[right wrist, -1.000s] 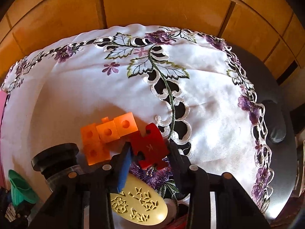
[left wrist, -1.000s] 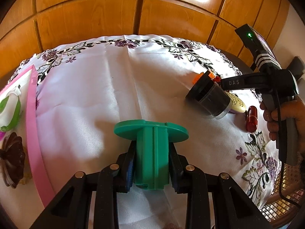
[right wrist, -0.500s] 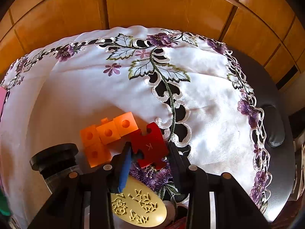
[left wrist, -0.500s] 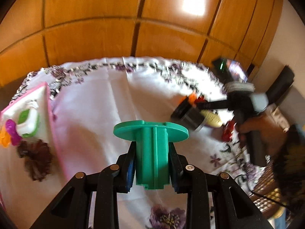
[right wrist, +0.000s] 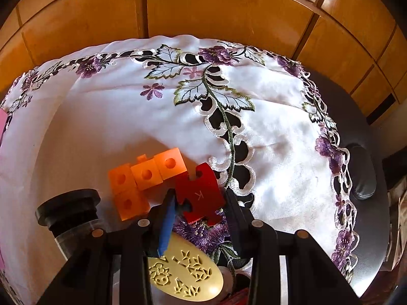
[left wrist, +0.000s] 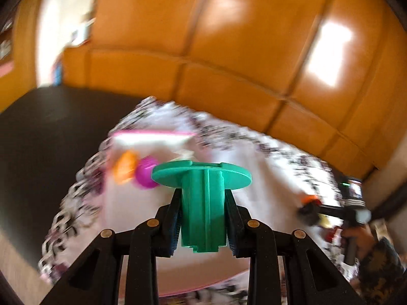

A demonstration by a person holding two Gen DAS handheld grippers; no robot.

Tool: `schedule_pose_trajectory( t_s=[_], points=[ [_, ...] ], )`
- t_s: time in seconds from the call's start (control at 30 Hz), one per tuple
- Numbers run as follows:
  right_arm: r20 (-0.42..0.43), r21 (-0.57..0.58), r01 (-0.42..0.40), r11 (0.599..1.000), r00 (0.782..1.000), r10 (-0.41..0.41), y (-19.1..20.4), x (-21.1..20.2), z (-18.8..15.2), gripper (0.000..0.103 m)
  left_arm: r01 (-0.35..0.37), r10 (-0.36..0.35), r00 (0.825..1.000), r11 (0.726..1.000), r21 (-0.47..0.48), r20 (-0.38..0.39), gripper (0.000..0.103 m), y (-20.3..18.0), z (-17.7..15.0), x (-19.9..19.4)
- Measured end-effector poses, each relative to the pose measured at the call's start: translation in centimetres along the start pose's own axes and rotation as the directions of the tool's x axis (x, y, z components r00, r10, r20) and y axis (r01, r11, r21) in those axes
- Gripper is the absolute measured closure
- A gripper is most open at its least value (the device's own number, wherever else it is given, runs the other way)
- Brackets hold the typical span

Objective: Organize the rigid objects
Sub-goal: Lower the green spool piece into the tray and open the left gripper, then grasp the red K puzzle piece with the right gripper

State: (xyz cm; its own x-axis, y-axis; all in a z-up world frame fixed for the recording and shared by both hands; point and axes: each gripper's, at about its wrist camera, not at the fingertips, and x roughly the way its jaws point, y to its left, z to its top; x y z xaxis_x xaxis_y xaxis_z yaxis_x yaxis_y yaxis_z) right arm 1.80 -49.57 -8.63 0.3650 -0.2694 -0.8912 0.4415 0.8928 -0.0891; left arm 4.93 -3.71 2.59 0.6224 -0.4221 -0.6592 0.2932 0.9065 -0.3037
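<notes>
As left gripper point(left wrist: 203, 226) swung left | green spool point(left wrist: 202, 198) stays clamped | tray point(left wrist: 152, 135) centred

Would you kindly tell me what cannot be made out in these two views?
- Left wrist view: motion blur smears the pink-rimmed white tray; its orange and magenta contents are unidentifiable.
- Left wrist view: the right tool is small and blurred.
- Right wrist view: the cream oval embossed piece is partly hidden by the tool's fingers.
- Right wrist view: the black-capped clear jar is cut off behind the tool body.
</notes>
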Motion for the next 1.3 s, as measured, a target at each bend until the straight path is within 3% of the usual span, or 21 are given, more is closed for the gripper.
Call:
schedule_pose_trajectory(
  t_s=[0.17,0.6,0.67,0.73,1.07,1.3],
  points=[
    [0.008,-0.022,0.016,1.0,1.0,-0.015,0.3,-0.1,-0.1,0.066,-0.052,0.049,0.997,0.997,-0.048,-0.068,0.073,3.1,-1.3,2.4],
    [0.013,-0.031,0.02,0.999,1.0,-0.019,0.4,0.0,-0.1,0.066,-0.127,0.106,0.963,0.989,-0.071,-0.247,0.071,3.4,-2.1,10.6],
    [0.013,-0.032,0.02,0.999,1.0,-0.02,0.4,0.0,-0.1,0.066,-0.122,0.102,0.964,0.99,-0.064,-0.247,0.059,3.3,-2.5,10.5],
    [0.013,-0.035,0.022,0.999,1.0,-0.021,0.5,0.0,-0.1,0.066,-0.116,0.098,0.967,0.991,-0.064,-0.234,0.054,3.2,-2.7,10.1],
    [0.015,-0.038,0.023,0.999,1.0,-0.023,0.5,-0.1,0.0,0.066,-0.13,0.116,0.974,0.99,-0.063,-0.195,0.041,3.0,-3.5,7.5],
    [0.015,-0.036,0.022,0.999,1.0,-0.021,0.6,-0.1,0.0,0.066,-0.171,0.165,0.974,0.985,-0.024,-0.158,0.04,2.3,-3.9,5.6]
  ],
)
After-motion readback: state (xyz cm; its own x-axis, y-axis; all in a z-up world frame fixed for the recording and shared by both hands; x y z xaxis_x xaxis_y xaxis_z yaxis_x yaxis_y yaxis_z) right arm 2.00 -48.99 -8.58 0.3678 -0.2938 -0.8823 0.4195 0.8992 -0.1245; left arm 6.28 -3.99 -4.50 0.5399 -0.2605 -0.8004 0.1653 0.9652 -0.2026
